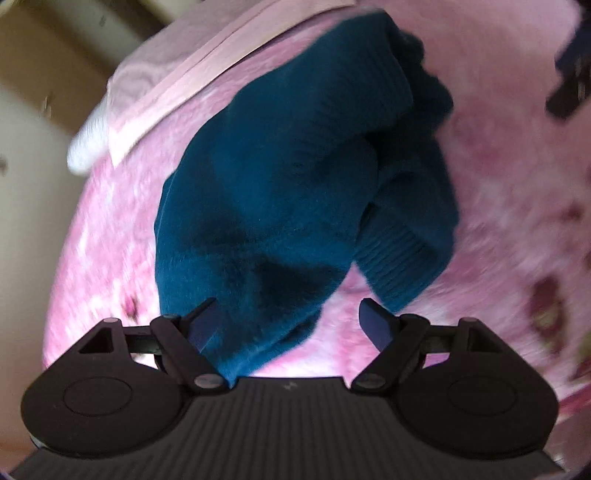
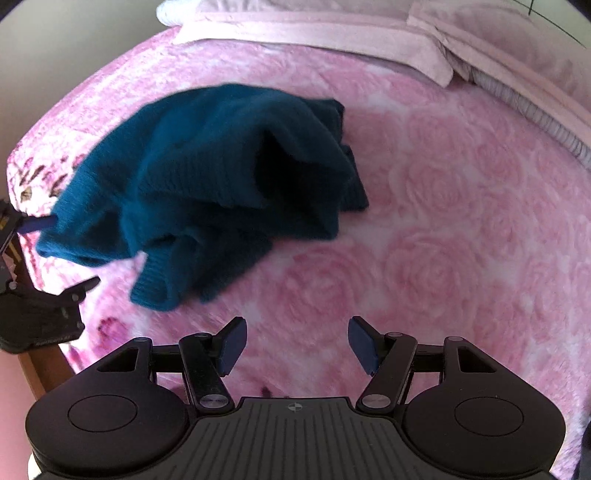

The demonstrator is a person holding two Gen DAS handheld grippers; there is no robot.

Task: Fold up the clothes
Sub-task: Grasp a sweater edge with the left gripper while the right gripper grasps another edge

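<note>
A teal knitted sweater [image 2: 207,177] lies crumpled on a pink rose-patterned bedspread [image 2: 443,229]. One ribbed cuff [image 2: 155,284] points toward the near edge. In the left wrist view the sweater [image 1: 288,184] fills the middle. My left gripper [image 1: 290,323] stands wide open, with the sweater's near edge reaching in between its fingers and the pads apart from the cloth. The right wrist view shows that left gripper [image 2: 62,254] at the sweater's left end. My right gripper [image 2: 297,343] is open over bare bedspread, short of the sweater, with nothing between its fingers.
Pale pink pillows [image 2: 332,33] line the far side of the bed, with a white one [image 1: 88,144] at the corner. The bed's wooden edge [image 2: 40,369] shows at the lower left. Bare bedspread stretches to the right of the sweater.
</note>
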